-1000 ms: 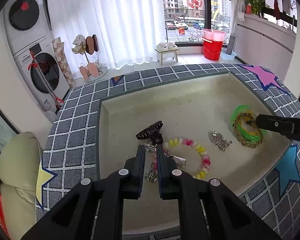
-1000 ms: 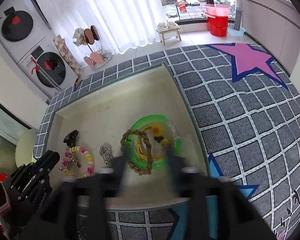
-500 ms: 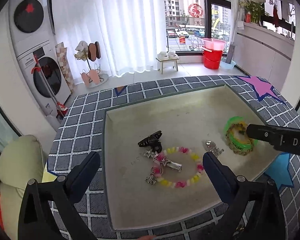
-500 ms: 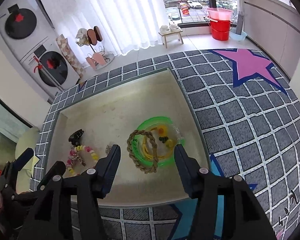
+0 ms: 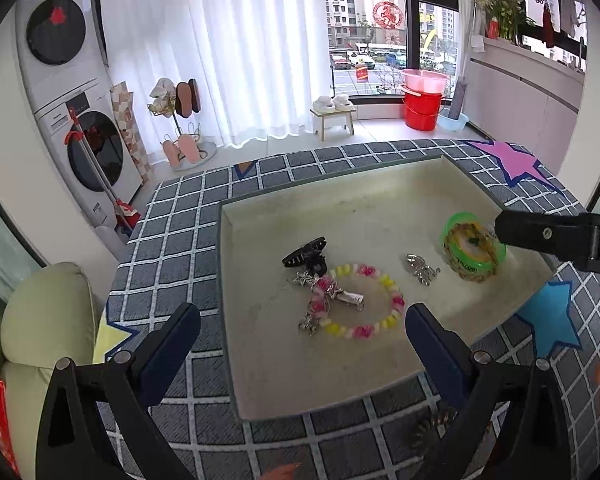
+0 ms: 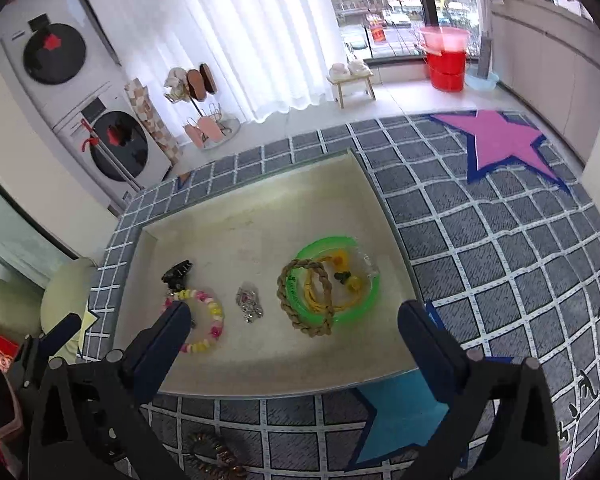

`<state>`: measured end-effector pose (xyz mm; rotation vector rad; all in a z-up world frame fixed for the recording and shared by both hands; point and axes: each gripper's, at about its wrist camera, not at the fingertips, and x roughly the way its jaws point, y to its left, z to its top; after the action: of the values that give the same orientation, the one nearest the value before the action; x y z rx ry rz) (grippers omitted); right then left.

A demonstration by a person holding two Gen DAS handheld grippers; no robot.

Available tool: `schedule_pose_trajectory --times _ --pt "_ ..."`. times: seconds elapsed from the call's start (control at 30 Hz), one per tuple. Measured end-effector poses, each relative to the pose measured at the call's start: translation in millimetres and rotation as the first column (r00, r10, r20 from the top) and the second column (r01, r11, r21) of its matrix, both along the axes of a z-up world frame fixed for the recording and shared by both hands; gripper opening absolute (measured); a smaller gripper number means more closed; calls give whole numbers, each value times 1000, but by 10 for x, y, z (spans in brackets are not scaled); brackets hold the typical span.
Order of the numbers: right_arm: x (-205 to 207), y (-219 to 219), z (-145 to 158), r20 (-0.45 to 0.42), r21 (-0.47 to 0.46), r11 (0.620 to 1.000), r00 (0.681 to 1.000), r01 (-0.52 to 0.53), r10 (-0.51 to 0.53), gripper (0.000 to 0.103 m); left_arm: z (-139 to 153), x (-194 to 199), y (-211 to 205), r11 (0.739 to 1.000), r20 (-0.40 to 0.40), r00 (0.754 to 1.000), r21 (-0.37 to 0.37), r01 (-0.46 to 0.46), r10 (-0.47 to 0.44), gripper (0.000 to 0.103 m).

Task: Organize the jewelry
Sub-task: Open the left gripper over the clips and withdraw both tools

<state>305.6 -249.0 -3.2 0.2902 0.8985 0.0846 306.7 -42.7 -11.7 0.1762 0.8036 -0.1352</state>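
Left wrist view: the left tongs [image 5: 302,334] hang spread to their full width above the near half of a shallow cream rectangular tray [image 5: 340,396], with nothing between the dark pads. The tray sits on a grey grid-patterned cloth with coloured stars [image 5: 172,240] that covers the desk. Inside the tray, a black claw hair clip [image 5: 305,255] lies touching a bracelet of pink and yellow beads [image 5: 384,284], and a cluster of small silver charms [image 5: 332,300] rests across the bracelet's left side. A separate silver trinket [image 5: 422,269] lies to the right of the bracelet, apart from it. Further right, a translucent green bangle [image 5: 474,246] lies beside the tray's right wall, with one finger of the right tongs reaching in from the picture's right edge just past it.

Right wrist view: the right tongs [image 6: 292,324], whose jaws have just been opening, stand wide apart and grip nothing. The green bangle [image 6: 364,304] lies flat beyond them, a braided brown rope bracelet [image 6: 296,308] draped over its left rim and a yellow cord piece [image 6: 340,280] inside the ring. A dark coiled hair tie [image 6: 216,456] rests on the cloth, outside the tray's near edge. The left tongs [image 6: 58,330] show at the lower left.
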Motion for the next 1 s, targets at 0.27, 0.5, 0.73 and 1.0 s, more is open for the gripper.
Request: schedule_pose_trajectory --times 0.27,0.5,0.73,1.0 --pt "-160 79 130 3 -27 999 1000 -29 29 103 50 -158 64 1000 -3 1000 -8 3 -3 103" --pt "-386 101 212 -5 -12 999 999 -45 45 103 30 -320 124 1000 -14 1000 -19 2 -2 103" --pt "-625 116 259 -6 -14 998 998 -66 66 103 27 -498 149 998 -52 998 -58 37 -40 103" --pt "-917 60 188 -23 -5 997 997 -76 76 103 -35 -696 84 997 -75 995 -57 54 -58 103"
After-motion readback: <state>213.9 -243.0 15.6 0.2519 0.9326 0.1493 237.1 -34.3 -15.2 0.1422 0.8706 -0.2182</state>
